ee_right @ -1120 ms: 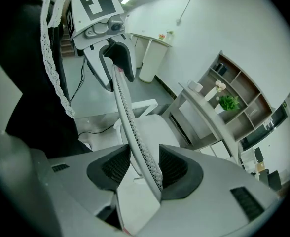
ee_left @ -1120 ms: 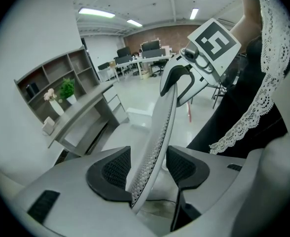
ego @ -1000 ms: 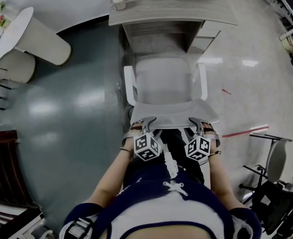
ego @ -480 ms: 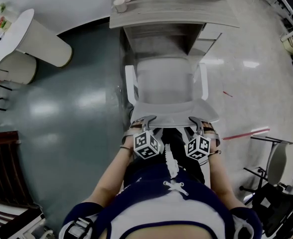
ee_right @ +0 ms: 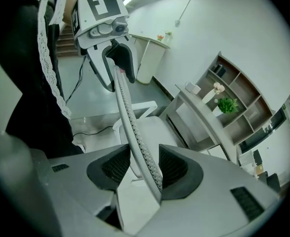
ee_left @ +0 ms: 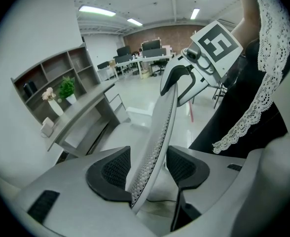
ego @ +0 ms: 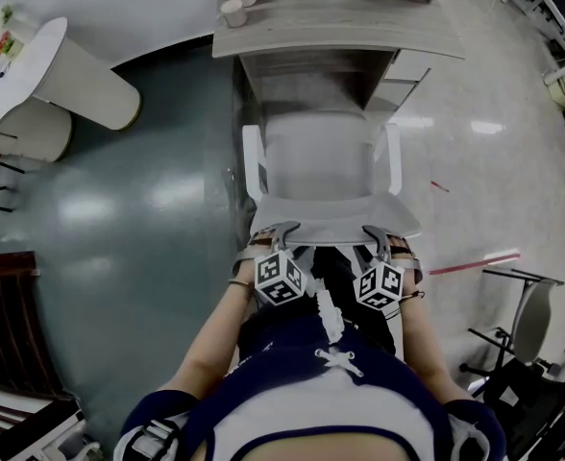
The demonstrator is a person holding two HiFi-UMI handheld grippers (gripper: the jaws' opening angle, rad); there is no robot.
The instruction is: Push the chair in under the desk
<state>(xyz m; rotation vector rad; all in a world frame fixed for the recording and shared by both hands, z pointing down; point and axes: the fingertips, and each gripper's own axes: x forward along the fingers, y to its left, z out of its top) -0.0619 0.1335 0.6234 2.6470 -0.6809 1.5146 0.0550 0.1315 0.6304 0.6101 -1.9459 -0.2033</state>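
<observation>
A white office chair (ego: pixel 321 157) stands in front of a grey desk (ego: pixel 340 27), its seat facing the kneehole. The seat's front is just under the desk's edge. Both grippers hold the top rim of the mesh backrest (ego: pixel 335 221) from behind. My left gripper (ego: pixel 284 230) is near the rim's left end and my right gripper (ego: pixel 377 233) near its right end. In the left gripper view the backrest (ee_left: pixel 162 122) runs between my left gripper's (ee_left: pixel 147 167) pads, which touch it. In the right gripper view the backrest (ee_right: pixel 127 117) is likewise clamped in my right gripper (ee_right: pixel 144 168).
Two cups (ego: pixel 232 11) and a plant stand on the desk. A round white table (ego: pixel 23 65) is at the left, and a dark chair (ego: pixel 523 353) at the lower right. A red strip (ego: pixel 475 260) lies on the pale floor to the right of the chair.
Almost nothing differs: both grippers keep their hold on the backrest, and the chair and desk have shifted only slightly in the view.
</observation>
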